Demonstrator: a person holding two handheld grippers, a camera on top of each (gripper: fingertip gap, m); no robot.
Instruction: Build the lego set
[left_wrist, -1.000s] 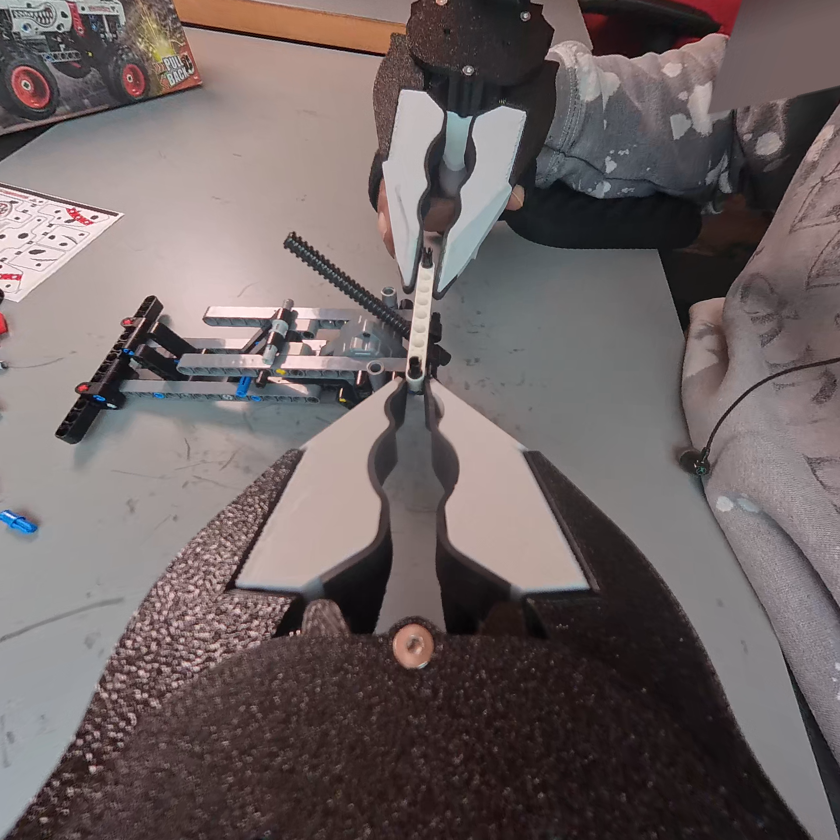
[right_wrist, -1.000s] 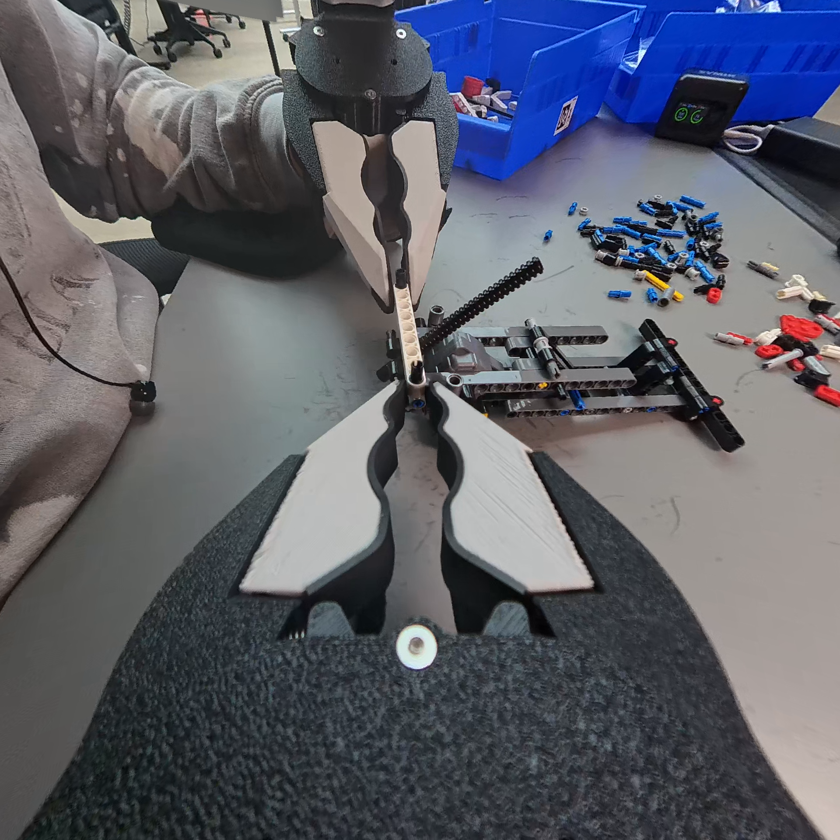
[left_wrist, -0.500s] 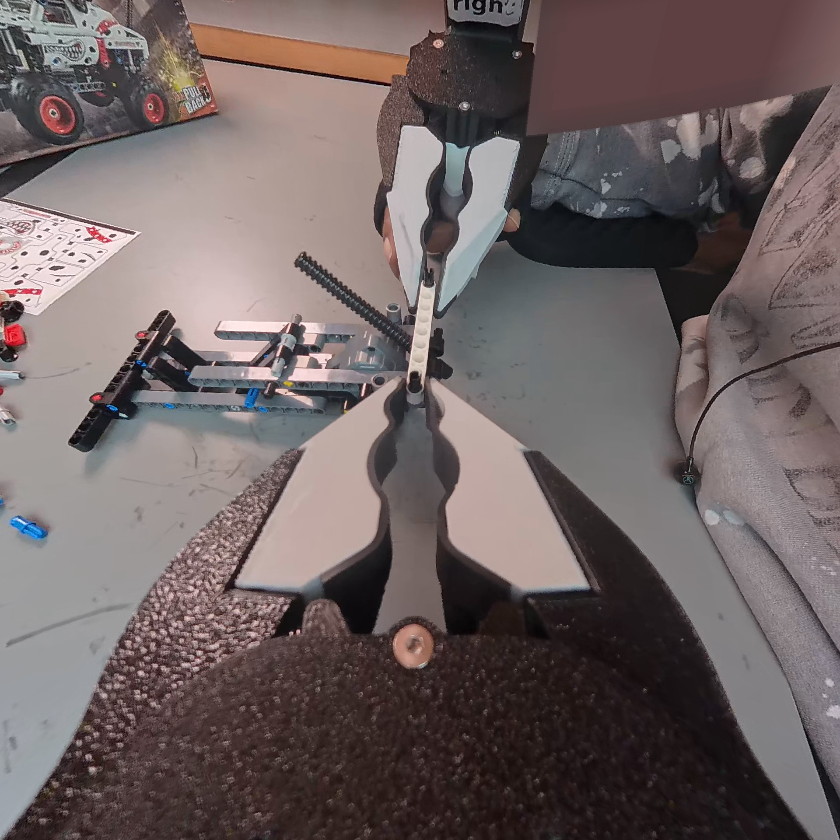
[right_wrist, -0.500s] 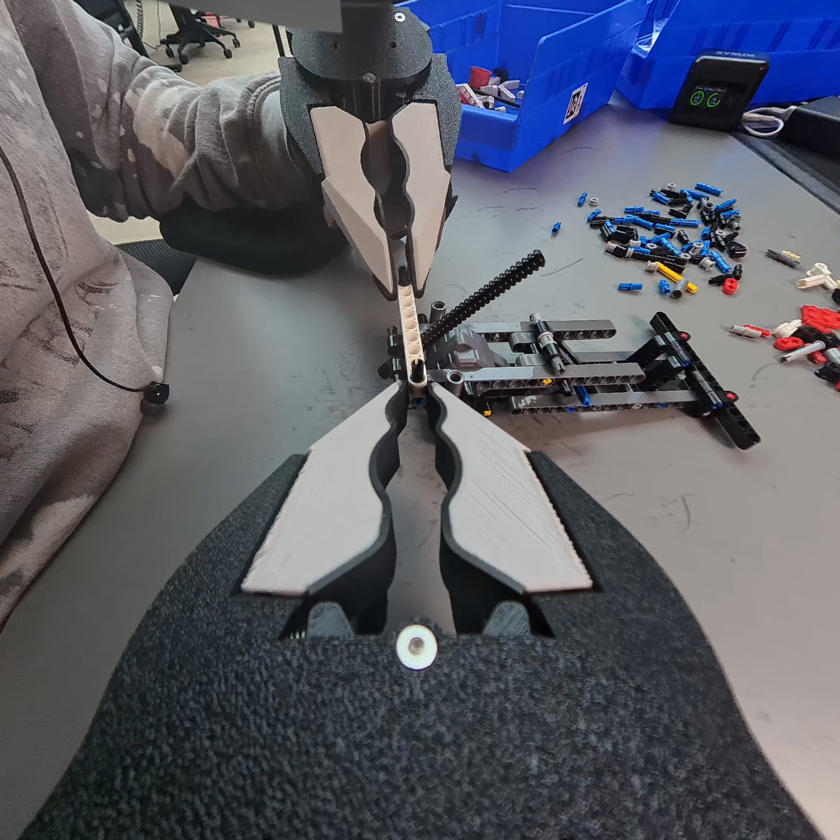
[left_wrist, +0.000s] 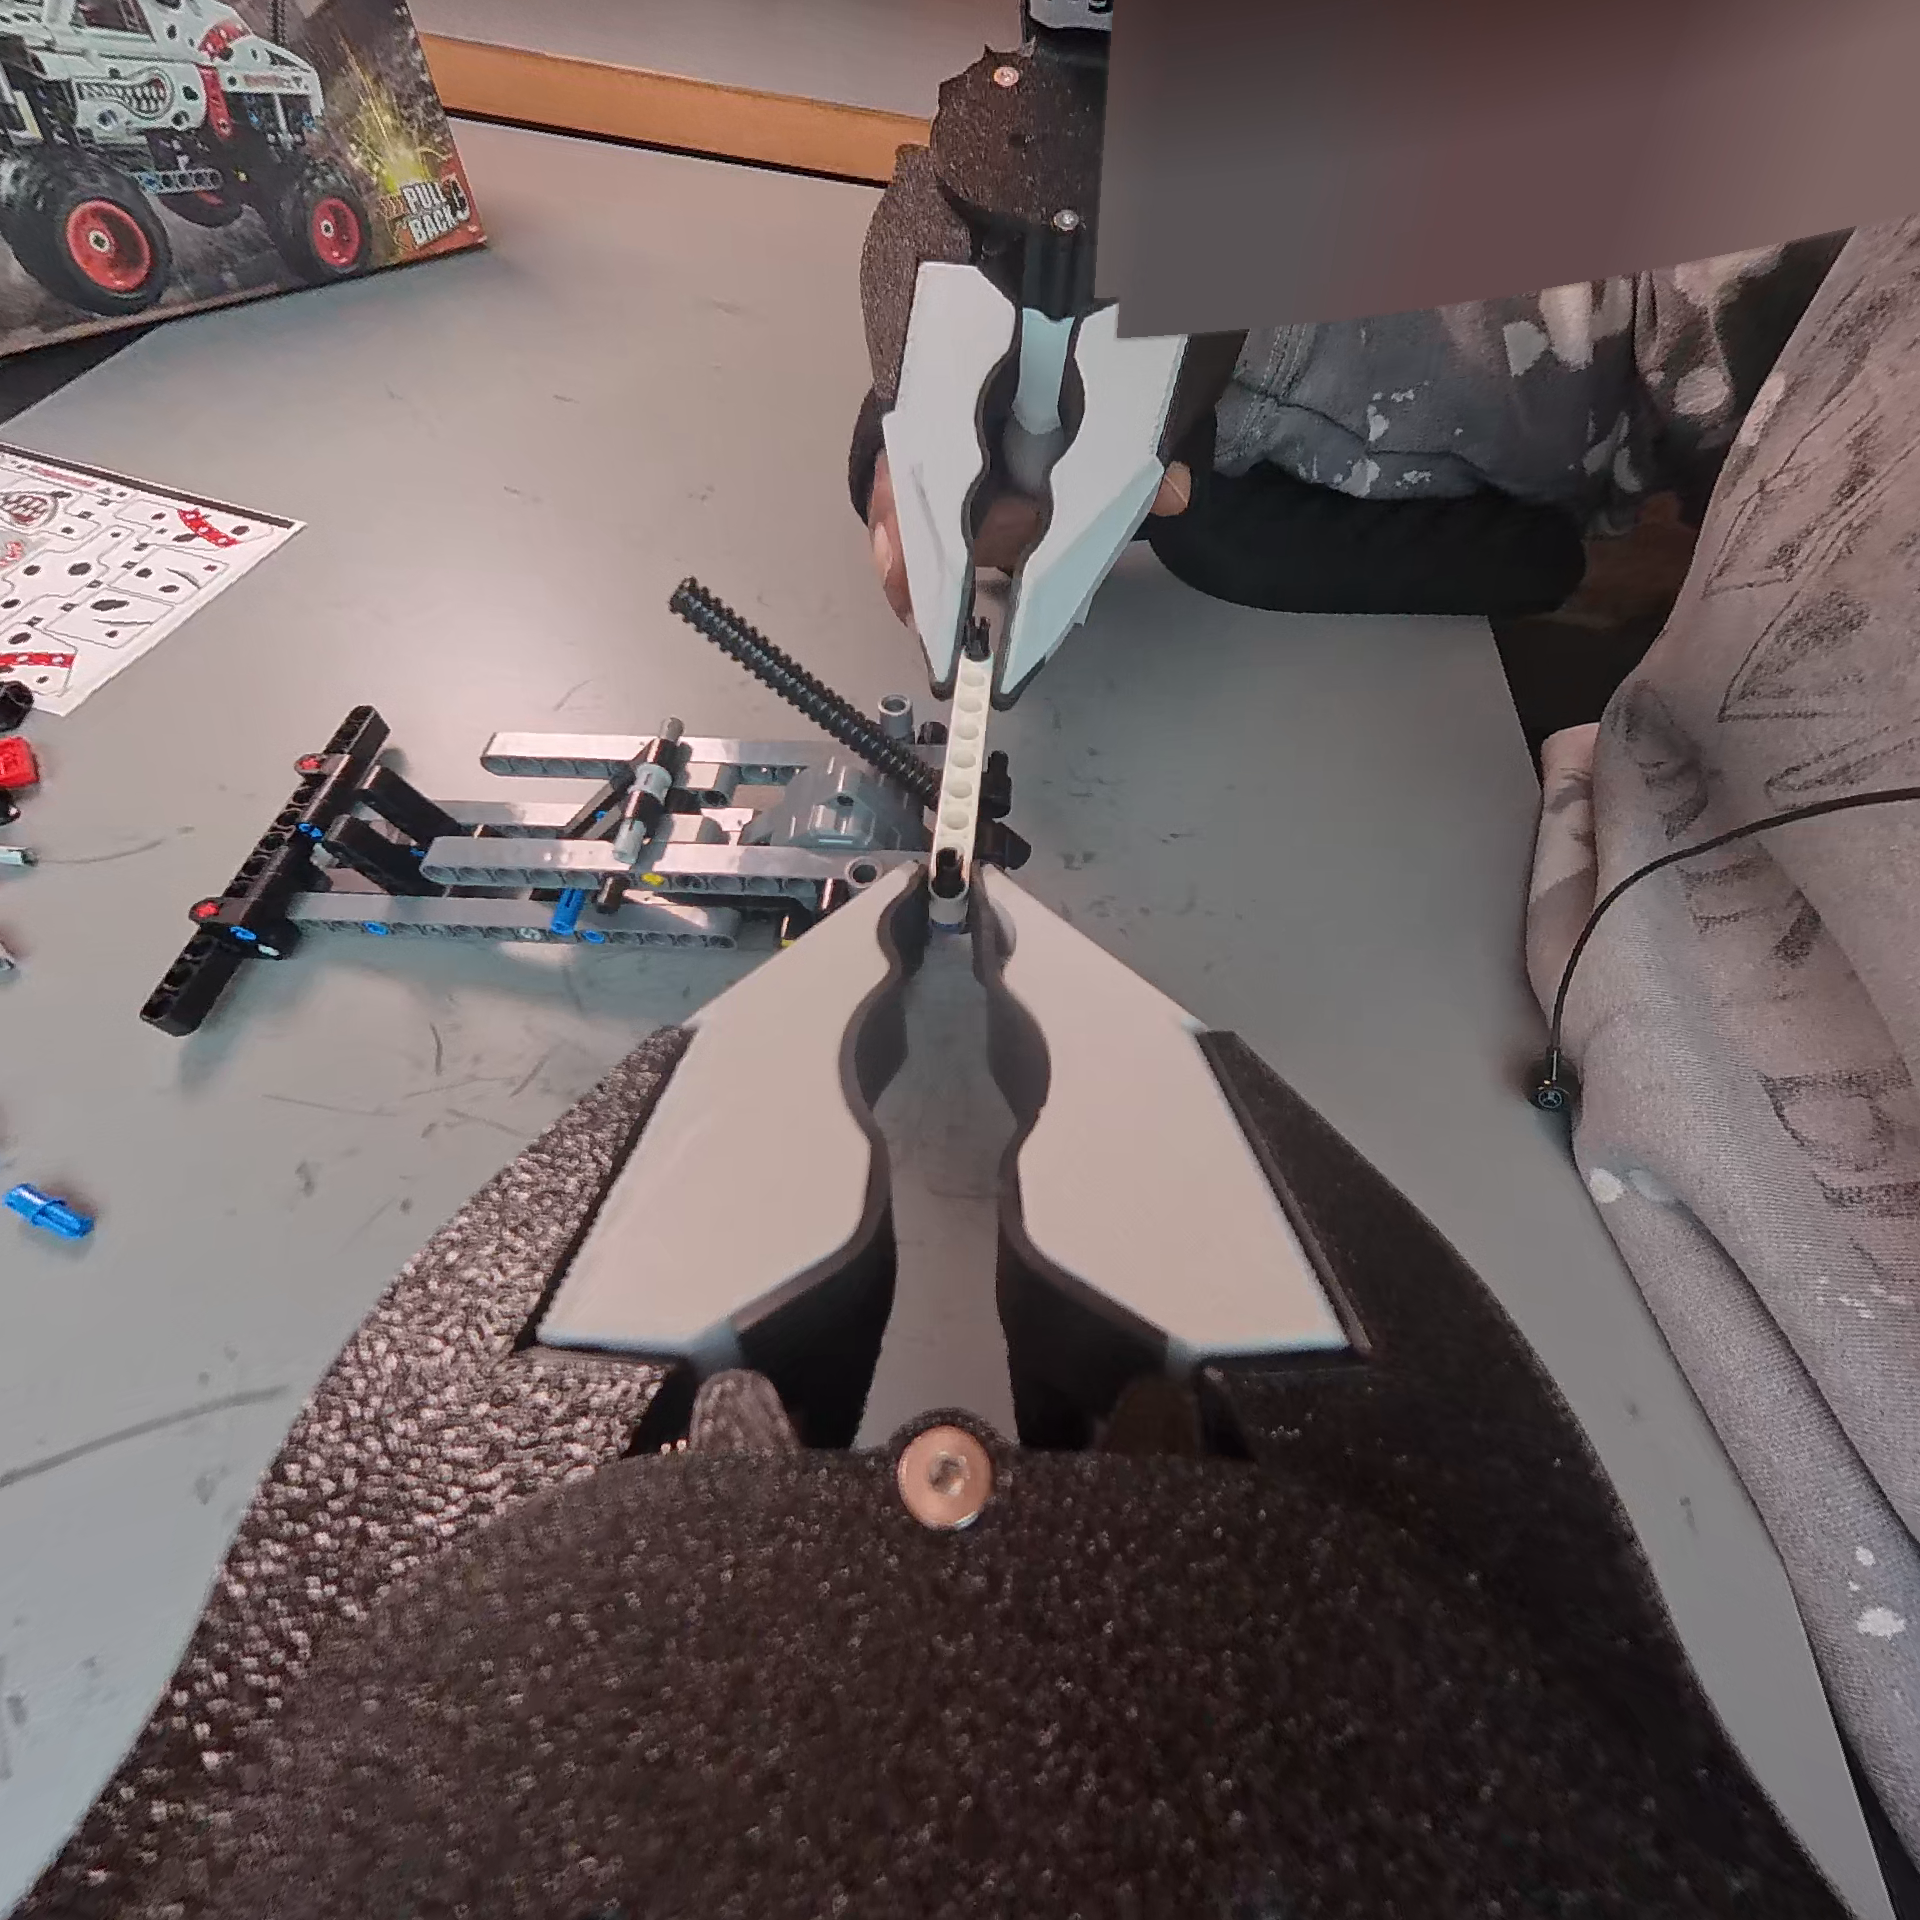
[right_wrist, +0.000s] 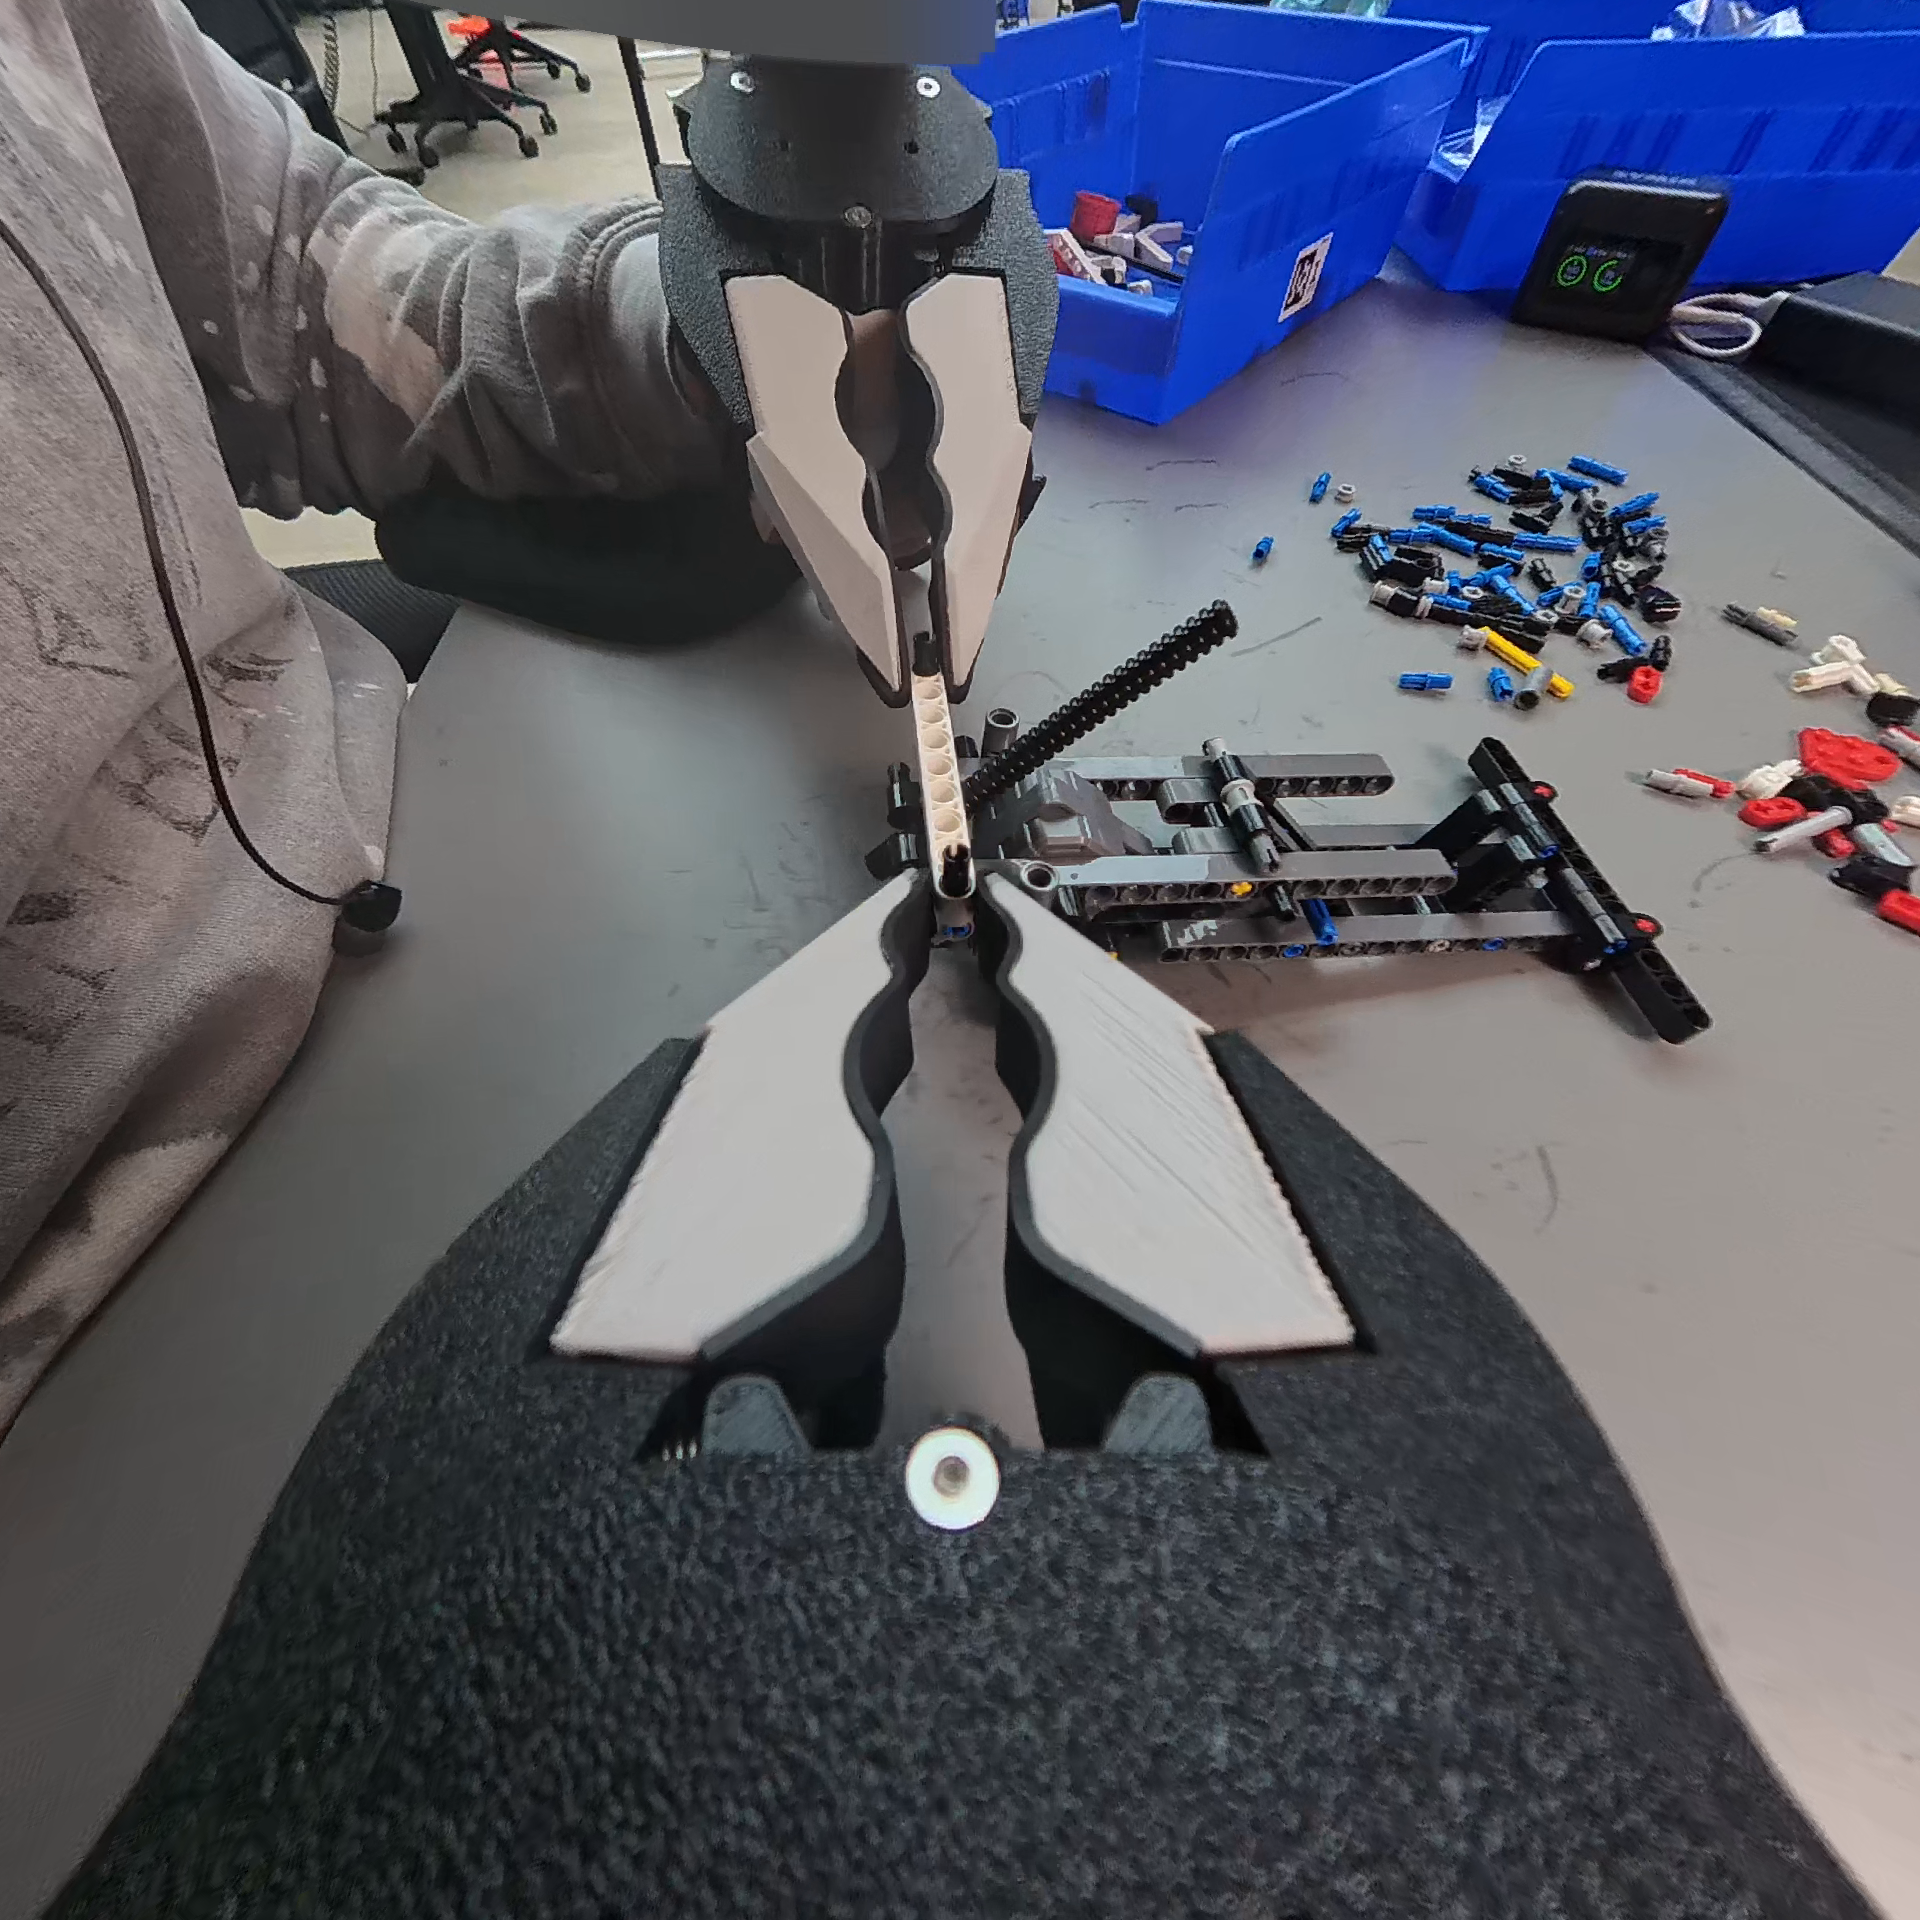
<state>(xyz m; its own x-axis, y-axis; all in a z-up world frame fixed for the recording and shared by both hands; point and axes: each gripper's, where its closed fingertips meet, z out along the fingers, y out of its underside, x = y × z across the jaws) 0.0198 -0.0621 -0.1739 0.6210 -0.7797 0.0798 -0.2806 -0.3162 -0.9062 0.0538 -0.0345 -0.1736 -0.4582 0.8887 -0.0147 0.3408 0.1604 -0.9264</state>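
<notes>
A grey and black lego chassis (left_wrist: 582, 852) lies flat on the grey table (left_wrist: 665, 416). A black ribbed rod (left_wrist: 800, 686) slants up from it. A white holed beam (left_wrist: 961, 769) stands on edge across the chassis's near end. My left gripper (left_wrist: 948, 896) is shut on one end of the beam. My right gripper (left_wrist: 975, 665) faces it and is shut on the other end. In the right wrist view the right gripper (right_wrist: 951, 906), beam (right_wrist: 938, 769), left gripper (right_wrist: 920, 665) and chassis (right_wrist: 1299, 873) show the same hold.
The lego box (left_wrist: 208, 156) and a sticker sheet (left_wrist: 104, 582) lie at the far left, with a blue pin (left_wrist: 47, 1210) nearer. Loose small parts (right_wrist: 1527, 561), red and white parts (right_wrist: 1829, 790), blue bins (right_wrist: 1247, 208) and a black device (right_wrist: 1621, 249) are on the other side. A person's sleeve (left_wrist: 1766, 935) lies along the table edge. My right fingertips sit around 6 cm from my left ones.
Both grippers stay shut on the beam's two ends. The views have shifted only slightly; the chassis and beam keep their place.
</notes>
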